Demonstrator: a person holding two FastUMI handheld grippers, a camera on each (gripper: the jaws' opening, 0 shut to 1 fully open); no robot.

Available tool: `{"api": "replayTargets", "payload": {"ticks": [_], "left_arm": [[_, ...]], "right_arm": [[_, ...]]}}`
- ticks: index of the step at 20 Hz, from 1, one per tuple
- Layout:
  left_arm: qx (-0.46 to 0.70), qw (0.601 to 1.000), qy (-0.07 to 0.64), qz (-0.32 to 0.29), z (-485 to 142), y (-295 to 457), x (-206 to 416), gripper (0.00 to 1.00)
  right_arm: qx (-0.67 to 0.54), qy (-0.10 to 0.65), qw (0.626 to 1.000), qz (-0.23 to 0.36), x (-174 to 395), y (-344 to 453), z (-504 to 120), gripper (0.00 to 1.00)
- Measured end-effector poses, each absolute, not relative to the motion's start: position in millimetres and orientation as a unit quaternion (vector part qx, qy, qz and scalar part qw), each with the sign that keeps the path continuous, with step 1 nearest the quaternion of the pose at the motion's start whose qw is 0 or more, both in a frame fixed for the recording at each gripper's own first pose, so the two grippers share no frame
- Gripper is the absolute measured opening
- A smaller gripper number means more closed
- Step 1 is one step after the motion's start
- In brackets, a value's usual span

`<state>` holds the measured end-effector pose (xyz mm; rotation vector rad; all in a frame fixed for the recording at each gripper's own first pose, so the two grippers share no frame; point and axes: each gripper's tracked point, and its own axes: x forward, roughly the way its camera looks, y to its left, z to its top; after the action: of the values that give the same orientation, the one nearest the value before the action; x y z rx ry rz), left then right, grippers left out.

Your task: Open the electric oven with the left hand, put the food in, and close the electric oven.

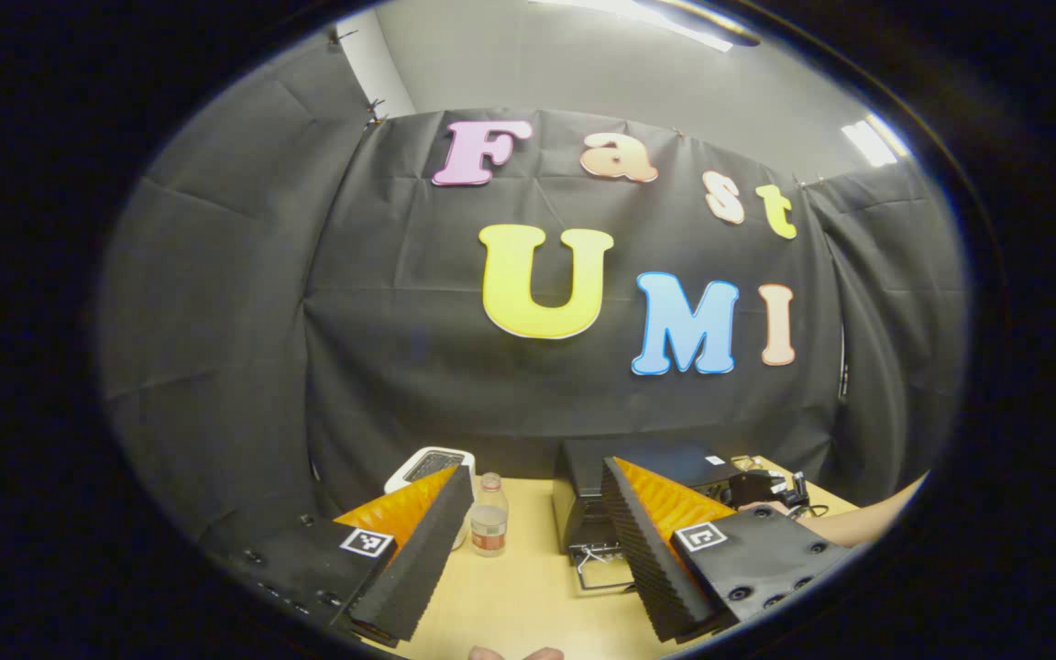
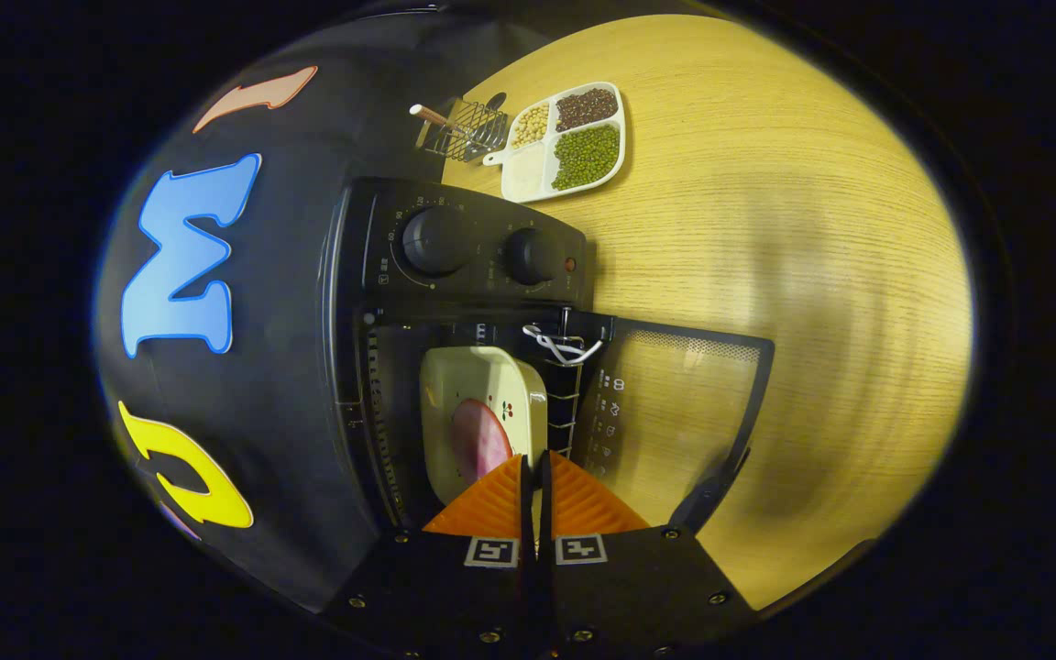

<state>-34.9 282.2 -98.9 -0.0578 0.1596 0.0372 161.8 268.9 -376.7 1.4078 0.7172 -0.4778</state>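
Right gripper view: tongs point(image 2: 535, 477) pinch plate point(image 2: 455, 385) rim inside oven point(image 2: 455, 266).

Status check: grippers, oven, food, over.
Left gripper open, raised off the table. Right gripper shut on the dish, holding it in the oven. Door down, open. Nothing blocking.

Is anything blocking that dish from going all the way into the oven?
Nothing visible does. The oven door hangs open, and the dish, gripped at its near rim by the right gripper, already sits on the rack in the opening.
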Motion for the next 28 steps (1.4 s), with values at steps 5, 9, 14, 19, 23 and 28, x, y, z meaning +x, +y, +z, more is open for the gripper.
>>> {"api": "replayTargets", "payload": {"ticks": [5,9,14,19,23,28], "left_arm": [[-0.035,0.994,0.093,0.040,-111.1,304.3,-35.9,0.92],[-0.039,0.993,0.099,0.055,-115.9,318.4,-34.5,0.92],[-0.041,0.992,0.102,0.061,-121.1,322.4,-33.8,0.96],[-0.042,0.992,0.101,0.056,-116.7,315.7,-33.5,1.00],[-0.044,0.993,0.097,0.044,-116.3,303.2,-30.6,0.96],[-0.047,0.995,0.086,0.019,-111.3,275.3,-25.3,0.92]], "right_arm": [[0.635,0.287,0.681,-0.225,200.9,285.5,-386.8,0.00],[0.643,0.274,0.677,-0.231,212.8,303.6,-379.8,0.01],[0.638,0.269,0.679,-0.243,218.0,309.9,-391.3,0.01],[0.634,0.264,0.683,-0.247,219.5,303.7,-396.2,0.03],[0.612,0.272,0.711,-0.213,215.3,299.8,-383.2,0.19],[0.511,0.325,0.776,-0.176,163.8,286.5,-371.3,0.36]]}}
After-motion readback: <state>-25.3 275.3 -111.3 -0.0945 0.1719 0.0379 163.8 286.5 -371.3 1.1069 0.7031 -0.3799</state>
